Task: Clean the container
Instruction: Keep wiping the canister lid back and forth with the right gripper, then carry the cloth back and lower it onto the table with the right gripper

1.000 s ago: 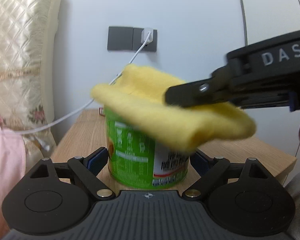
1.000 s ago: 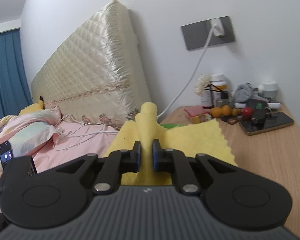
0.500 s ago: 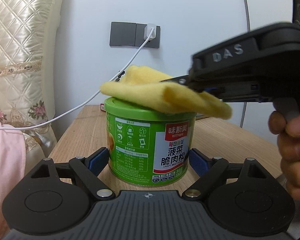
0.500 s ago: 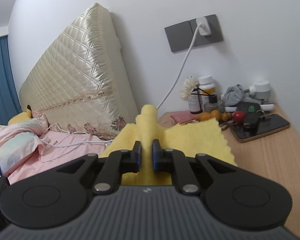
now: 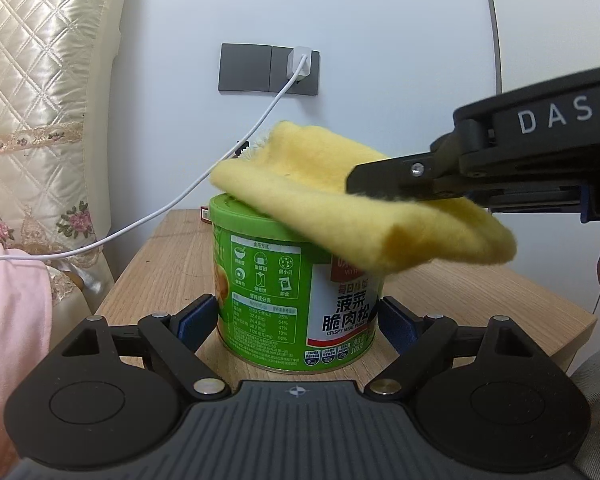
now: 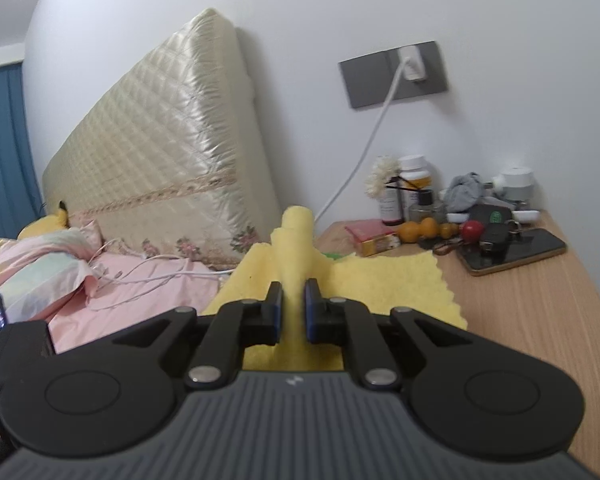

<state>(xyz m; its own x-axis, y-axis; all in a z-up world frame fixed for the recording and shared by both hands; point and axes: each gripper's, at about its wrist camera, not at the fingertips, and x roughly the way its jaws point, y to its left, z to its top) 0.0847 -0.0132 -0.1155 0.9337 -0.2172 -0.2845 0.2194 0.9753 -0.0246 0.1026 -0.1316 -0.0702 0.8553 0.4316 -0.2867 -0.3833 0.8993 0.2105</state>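
A green round can (image 5: 284,296) with a green lid stands on the wooden bedside table (image 5: 168,264). My left gripper (image 5: 296,320) is shut on the can, one blue pad on each side of its lower wall. My right gripper (image 6: 292,312) is shut on a folded yellow cloth (image 6: 296,248). In the left wrist view the cloth (image 5: 340,200) lies across the can's lid and hangs over its right side, with the right gripper's fingers (image 5: 396,178) coming in from the right. The can is hidden under the cloth in the right wrist view.
A padded cream headboard (image 5: 40,120) and pink bedding (image 6: 100,276) lie to the left. A white charger cable (image 5: 236,152) runs from the wall socket. At the table's back stand bottles (image 6: 416,184), a phone (image 6: 512,252), keys and small clutter.
The right gripper has swept the cloth across the lid, back toward the right and lower over the can's right side. The left gripper and can have stayed put.
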